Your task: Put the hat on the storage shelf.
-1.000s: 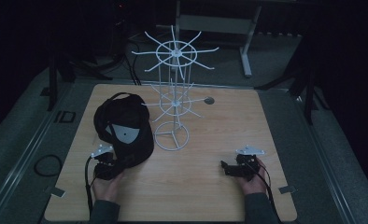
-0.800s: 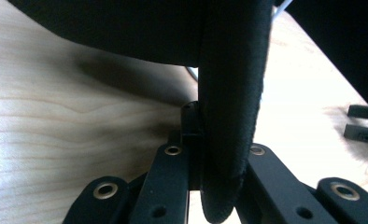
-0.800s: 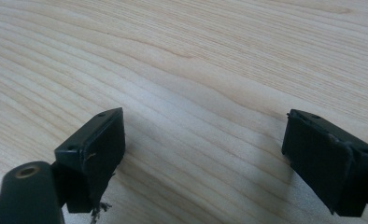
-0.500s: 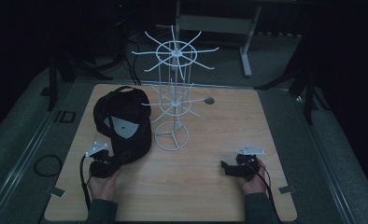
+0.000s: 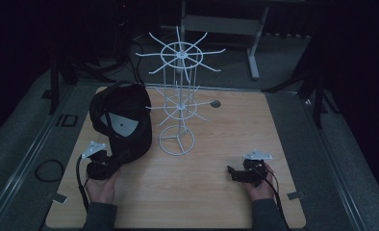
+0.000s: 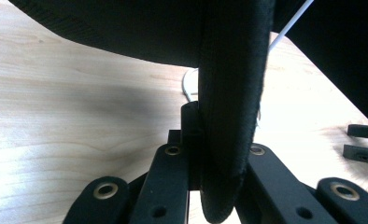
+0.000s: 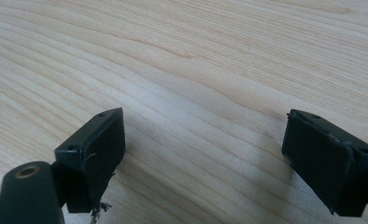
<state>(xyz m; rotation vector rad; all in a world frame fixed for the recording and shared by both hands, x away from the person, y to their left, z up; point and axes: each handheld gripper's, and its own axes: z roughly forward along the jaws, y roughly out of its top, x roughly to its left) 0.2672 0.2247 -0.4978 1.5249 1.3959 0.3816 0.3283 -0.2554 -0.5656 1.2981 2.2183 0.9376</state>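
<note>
A black cap (image 5: 122,120) with a pale patch inside hangs tilted over the left of the wooden table (image 5: 211,202). My left gripper (image 5: 115,162) is shut on its brim, which the left gripper view shows as a thick black edge (image 6: 231,116) pinched between the two jaws. The white wire rack (image 5: 179,103) stands at the table's middle, just right of the cap. My right gripper (image 5: 232,173) rests at the front right with its jaws wide apart; in its own view the right gripper (image 7: 205,144) has only bare wood between the pads.
The rack's round base (image 5: 176,143) sits on the table beside the cap, and its wire arms spread out at two levels. A small dark disc (image 5: 215,103) lies at the back right of the table. A dark floor surrounds the table.
My left gripper has risen and drawn slightly toward the front, lifting the cap's brim off the table. The right gripper has stayed where it was.
</note>
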